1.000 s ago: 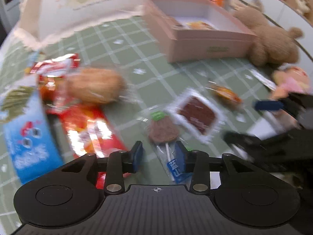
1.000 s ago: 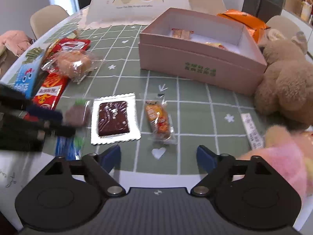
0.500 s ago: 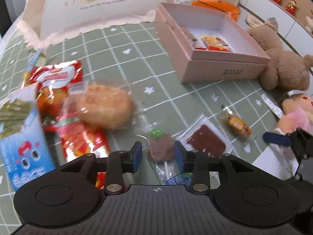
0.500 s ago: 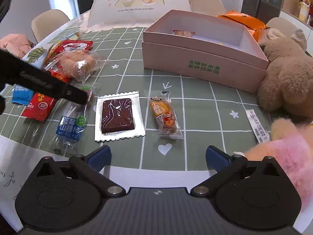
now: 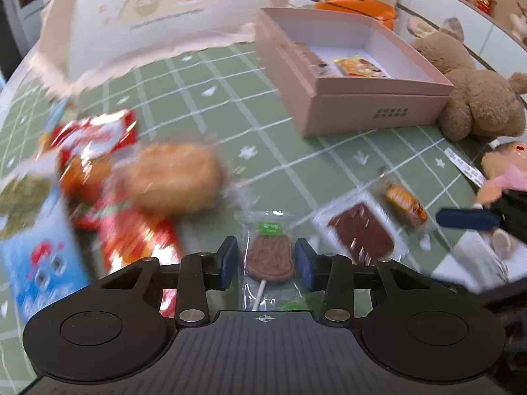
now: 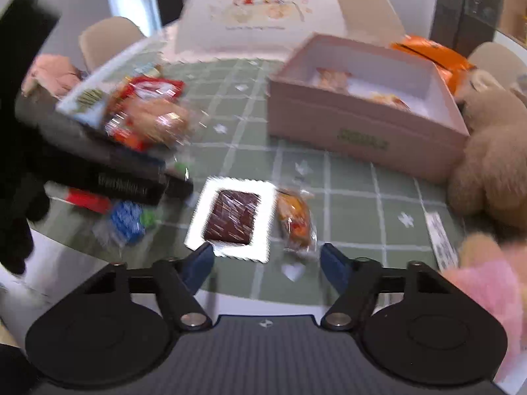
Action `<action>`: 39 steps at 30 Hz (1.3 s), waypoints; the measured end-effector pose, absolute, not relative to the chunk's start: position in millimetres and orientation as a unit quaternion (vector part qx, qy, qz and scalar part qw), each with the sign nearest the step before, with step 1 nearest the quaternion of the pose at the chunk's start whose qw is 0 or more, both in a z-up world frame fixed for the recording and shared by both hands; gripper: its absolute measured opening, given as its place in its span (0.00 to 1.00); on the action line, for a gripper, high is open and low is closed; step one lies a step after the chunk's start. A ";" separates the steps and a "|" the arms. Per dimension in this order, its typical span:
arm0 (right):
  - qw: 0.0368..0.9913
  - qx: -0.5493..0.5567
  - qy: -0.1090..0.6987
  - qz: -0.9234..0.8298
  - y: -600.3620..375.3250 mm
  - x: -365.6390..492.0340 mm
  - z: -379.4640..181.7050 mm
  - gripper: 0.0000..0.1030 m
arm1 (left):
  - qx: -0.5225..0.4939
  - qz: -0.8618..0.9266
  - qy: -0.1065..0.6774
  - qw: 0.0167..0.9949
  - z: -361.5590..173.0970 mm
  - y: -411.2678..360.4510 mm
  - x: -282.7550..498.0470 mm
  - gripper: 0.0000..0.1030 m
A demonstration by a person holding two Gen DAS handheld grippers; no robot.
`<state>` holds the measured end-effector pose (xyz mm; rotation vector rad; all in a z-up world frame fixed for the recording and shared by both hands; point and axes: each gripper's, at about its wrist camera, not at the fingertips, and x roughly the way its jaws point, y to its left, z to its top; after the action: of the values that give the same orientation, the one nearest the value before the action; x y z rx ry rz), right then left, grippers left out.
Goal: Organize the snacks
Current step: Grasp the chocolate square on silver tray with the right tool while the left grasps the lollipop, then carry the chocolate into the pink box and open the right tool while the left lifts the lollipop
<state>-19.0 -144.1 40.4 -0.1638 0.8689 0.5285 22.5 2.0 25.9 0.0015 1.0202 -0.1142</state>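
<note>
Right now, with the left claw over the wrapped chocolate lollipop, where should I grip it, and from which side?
Probably across the flat chocolate head of the lollipop, coming straight down from above. It lies flat on the tablecloth, stick pointing back toward the camera, and the left claw already straddles the head, open, a pad either side. The thin stick and loose wrapper offer less hold.

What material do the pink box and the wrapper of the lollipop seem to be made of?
Pink box: probably stiff paperboard with a matte finish, since its walls are thin, straight and sharp-edged, show no shine, and carry green print. Lollipop wrapper: most likely thin clear plastic film, because the brown candy and white stick show through it and its crinkled edges catch glints of light.
</note>
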 end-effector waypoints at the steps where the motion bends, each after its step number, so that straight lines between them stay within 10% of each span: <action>1: 0.869 -0.077 0.415 0.258 -138.7 -18.8 42.1 0.66 | -0.006 -0.051 0.491 0.870 26.3 7.7 15.2 0.42; 12: 0.867 -0.114 0.424 0.236 -94.9 5.8 24.7 0.65 | -0.073 -0.055 0.490 0.867 26.5 33.6 -28.6 0.42; 18: 0.849 -0.126 0.450 0.248 -104.9 -6.7 39.9 0.46 | -0.049 -0.067 0.496 0.865 26.8 27.0 -29.7 0.42; 39: 0.920 -0.021 0.342 0.188 -220.3 -27.4 143.3 0.46 | -0.109 -0.148 0.446 0.876 93.2 21.4 -3.0 0.39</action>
<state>-27.4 -220.3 143.3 -0.0437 0.7031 0.3855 -3.0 21.4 93.2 -0.2284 0.9298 -0.3092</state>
